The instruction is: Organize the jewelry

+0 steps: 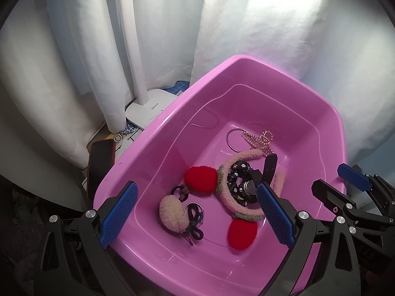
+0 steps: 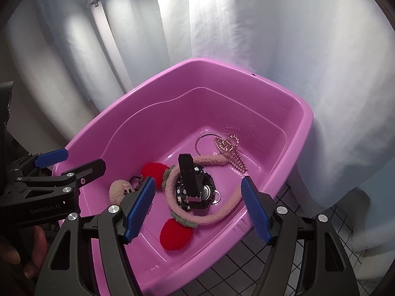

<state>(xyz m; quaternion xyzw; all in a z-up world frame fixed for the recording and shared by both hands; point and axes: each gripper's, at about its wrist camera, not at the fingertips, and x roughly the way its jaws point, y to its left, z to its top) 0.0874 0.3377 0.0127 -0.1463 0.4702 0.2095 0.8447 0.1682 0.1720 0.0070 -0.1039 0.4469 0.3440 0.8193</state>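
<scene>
- While both tools hang over the near rim of the pink tub (image 1: 158, 133), the left tool (image 1: 197, 217) has its blue pads spread wide with nothing between them.
- Just as wide apart and gripping nothing are the pads of the right tool (image 2: 197, 209), which sits beside the left one above the tub's near edge.
- Ahead of the left tool, on the tub floor, lies a fuzzy beige headband (image 1: 237, 162) with two red pompoms (image 1: 201, 178); one pompom lies almost under that tool's right pad.
- Inside the headband's curve rests a black watch (image 2: 195, 190) on a black scrunchie with white spots (image 1: 234, 172), straight ahead of the right tool and between its pads in that view.
- Nearer the left tool's left pad sits a beige plush hair tie (image 1: 172, 212), touching black elastic loops (image 1: 195, 217).
- Farther ahead, toward the back of the tub, a thin silver bangle (image 1: 234, 140) lies beside a rhinestone hair claw (image 2: 230, 151).
- Left of the tub, beyond the left tool, stand a white lamp base (image 1: 148, 108) and a dark phone (image 1: 100, 165).
- White curtain (image 2: 271, 37) hangs behind everything.
</scene>
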